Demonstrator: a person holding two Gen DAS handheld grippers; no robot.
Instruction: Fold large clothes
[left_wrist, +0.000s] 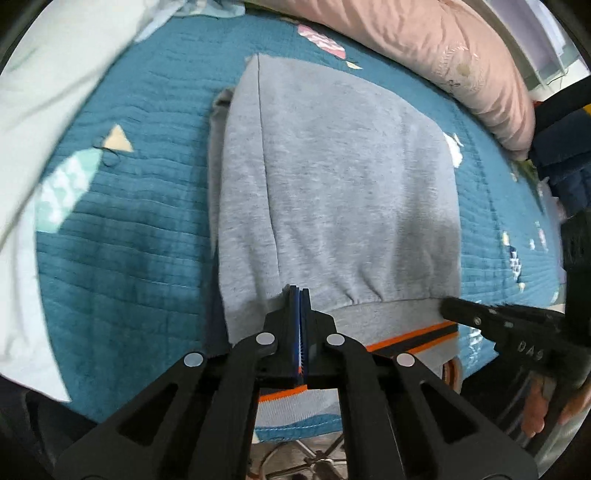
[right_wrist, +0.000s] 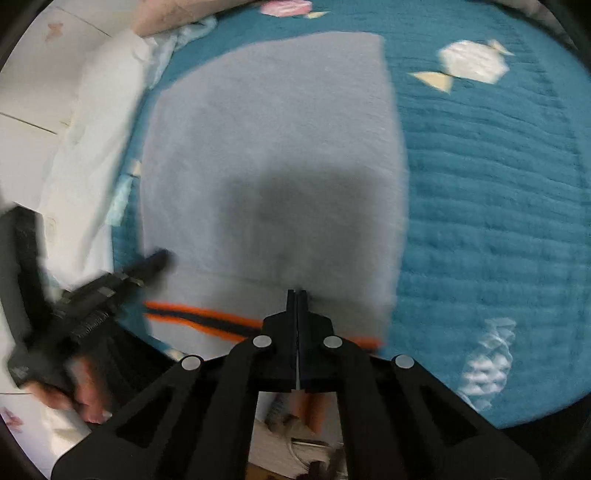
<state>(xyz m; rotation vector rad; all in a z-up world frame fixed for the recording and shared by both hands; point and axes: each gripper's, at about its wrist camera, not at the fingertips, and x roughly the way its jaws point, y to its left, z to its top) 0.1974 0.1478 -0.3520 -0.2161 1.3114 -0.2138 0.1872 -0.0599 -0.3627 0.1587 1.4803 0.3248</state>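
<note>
Grey sweatshirt (left_wrist: 332, 192): folded flat on teal quilt (left_wrist: 129, 221); ribbed hem with orange-black stripe (left_wrist: 413, 338) at 6 o'clock, nearest my cameras.
Left gripper (left_wrist: 300, 295): I read the jaws as pressed together, hem fabric pinched between them.
Right gripper (right_wrist: 296, 295): jaws together at the hem edge; frame blurred, so I cannot tell if cloth is caught.
Pink pillow (left_wrist: 443, 48): 1 o'clock, beyond the sweatshirt.
White bedding (left_wrist: 48, 92): 10 o'clock.

1 grey sweatshirt (left_wrist: 332, 192) lies on 1 teal quilted bed cover (left_wrist: 129, 229). 2 grippers show, left gripper (left_wrist: 300, 291) and right gripper (right_wrist: 296, 293), both at the near edge. 1 pink pillow (left_wrist: 443, 48) lies at the far edge, 1 white blanket (left_wrist: 48, 92) at the left edge.
</note>
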